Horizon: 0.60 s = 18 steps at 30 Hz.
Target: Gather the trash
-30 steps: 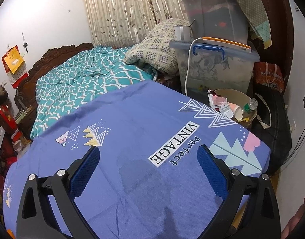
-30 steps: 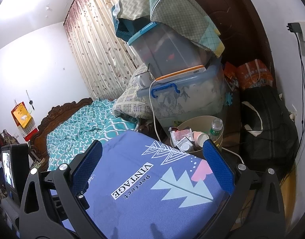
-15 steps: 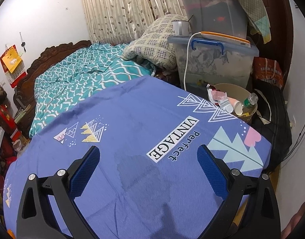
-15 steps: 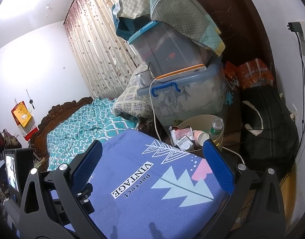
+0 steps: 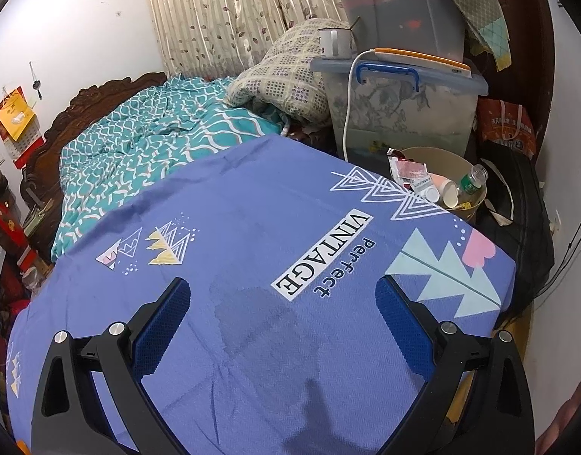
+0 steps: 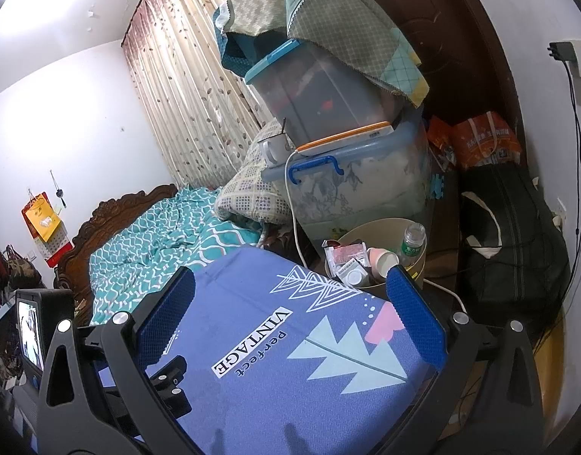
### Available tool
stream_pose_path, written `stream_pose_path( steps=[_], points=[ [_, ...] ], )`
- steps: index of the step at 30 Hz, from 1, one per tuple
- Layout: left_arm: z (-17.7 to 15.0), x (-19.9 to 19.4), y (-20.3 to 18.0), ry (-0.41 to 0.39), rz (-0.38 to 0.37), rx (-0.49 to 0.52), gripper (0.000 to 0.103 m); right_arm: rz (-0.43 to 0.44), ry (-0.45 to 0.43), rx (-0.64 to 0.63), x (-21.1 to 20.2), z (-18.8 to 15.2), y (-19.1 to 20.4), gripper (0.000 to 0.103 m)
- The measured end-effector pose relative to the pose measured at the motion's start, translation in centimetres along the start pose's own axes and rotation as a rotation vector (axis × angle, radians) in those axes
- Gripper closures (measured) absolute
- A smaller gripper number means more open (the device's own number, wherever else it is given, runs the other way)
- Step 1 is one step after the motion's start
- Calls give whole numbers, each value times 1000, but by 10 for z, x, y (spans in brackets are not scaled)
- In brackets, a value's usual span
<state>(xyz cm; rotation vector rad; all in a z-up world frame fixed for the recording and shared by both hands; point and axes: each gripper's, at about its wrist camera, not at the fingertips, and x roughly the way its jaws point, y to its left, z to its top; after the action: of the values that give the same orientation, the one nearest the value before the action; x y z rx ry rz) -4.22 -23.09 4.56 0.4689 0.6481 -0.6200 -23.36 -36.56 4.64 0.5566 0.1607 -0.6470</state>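
**A:** Where does the trash stand?

**B:** Most of it looks collected. The beige bin (image 5: 465,210) sits off the far corner of the purple cloth (image 5: 252,265), at about two o'clock in the left wrist view. Inside it I see a red-and-white wrapper (image 5: 406,170), a small white box (image 5: 423,189), a paper cup (image 5: 447,194) lying on its side and a green-labelled plastic bottle (image 5: 473,180) leaning on the rim.

**A:** Anything left on the cloth?

**B:** Nothing I can pick out. The cloth shows only its print, a darker damp-looking patch and shadows. A sliver of orange shows at the lower left edge of the left view; I cannot tell what it is.

**A:** And the tools?

**B:** The left gripper (image 5: 282,322) hangs over the near part of the cloth, jaws spread wide, nothing between the blue pads. The right gripper (image 6: 290,322) is the same: wide apart and empty, with the bin (image 6: 381,227) just beyond its right finger at about one o'clock.

**A:** So, finished?

**B:** My guess is done or nearly so. Both tools are empty and no loose item shows within reach. What may remain is a check of the floor and the cloth's hidden edges, which these views do not cover.
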Motion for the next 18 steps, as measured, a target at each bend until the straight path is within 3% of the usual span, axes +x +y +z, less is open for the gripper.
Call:
stream_pose_path(
  steps=[18],
  points=[
    [-8,9,-2,28,0,13,9,0,2,0,1,-1,0,3]
  ],
)
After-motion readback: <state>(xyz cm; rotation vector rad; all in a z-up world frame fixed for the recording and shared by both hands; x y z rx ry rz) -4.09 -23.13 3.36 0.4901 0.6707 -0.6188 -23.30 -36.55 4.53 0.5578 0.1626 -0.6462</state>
